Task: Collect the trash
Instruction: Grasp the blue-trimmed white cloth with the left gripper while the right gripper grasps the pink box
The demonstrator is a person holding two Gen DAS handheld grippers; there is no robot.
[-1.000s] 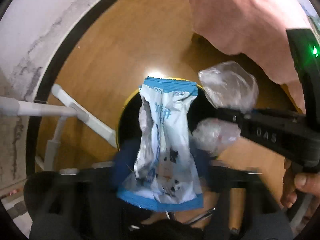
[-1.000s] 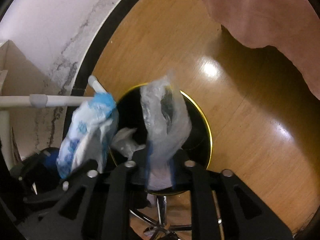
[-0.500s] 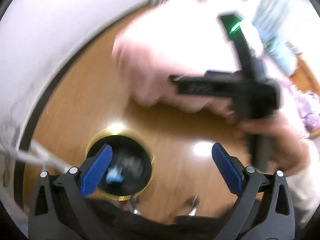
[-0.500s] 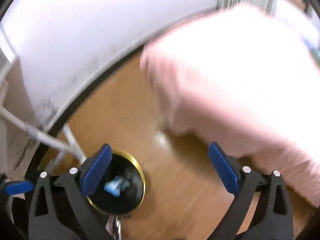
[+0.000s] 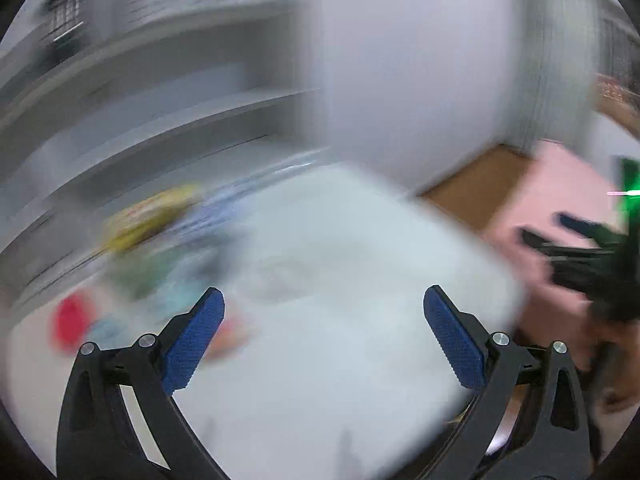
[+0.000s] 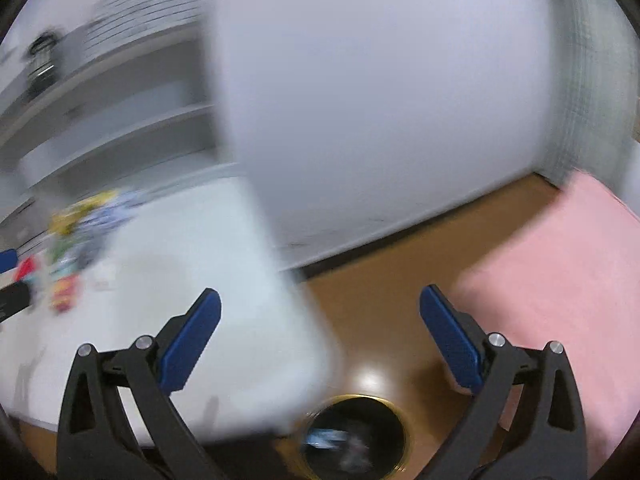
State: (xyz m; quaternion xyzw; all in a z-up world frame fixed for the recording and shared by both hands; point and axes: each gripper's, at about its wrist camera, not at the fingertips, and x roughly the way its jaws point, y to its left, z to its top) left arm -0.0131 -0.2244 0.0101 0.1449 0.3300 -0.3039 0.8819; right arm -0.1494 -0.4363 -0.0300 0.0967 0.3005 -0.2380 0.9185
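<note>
Both views are motion-blurred. My left gripper [image 5: 324, 332] is open and empty above a white table [image 5: 340, 380]. Several colourful wrappers [image 5: 148, 216] lie blurred at the table's far left, with a red item [image 5: 70, 320] nearer. My right gripper [image 6: 320, 332] is open and empty over the table's right corner [image 6: 256, 320]. The black bin with a gold rim [image 6: 354, 440] stands on the floor below it, with a blue-white wrapper [image 6: 326, 436] inside. The wrappers on the table also show in the right wrist view [image 6: 80, 220]. The right gripper's body shows at the right edge of the left wrist view [image 5: 592, 256].
White shelving [image 5: 160, 100] stands behind the table against a pale wall [image 6: 380, 100]. A pink cover [image 6: 560, 280] fills the right side over the wooden floor [image 6: 380, 292].
Both grippers let go of their wrappers into the bin, opened, and swung up and left from the bin toward the table.
</note>
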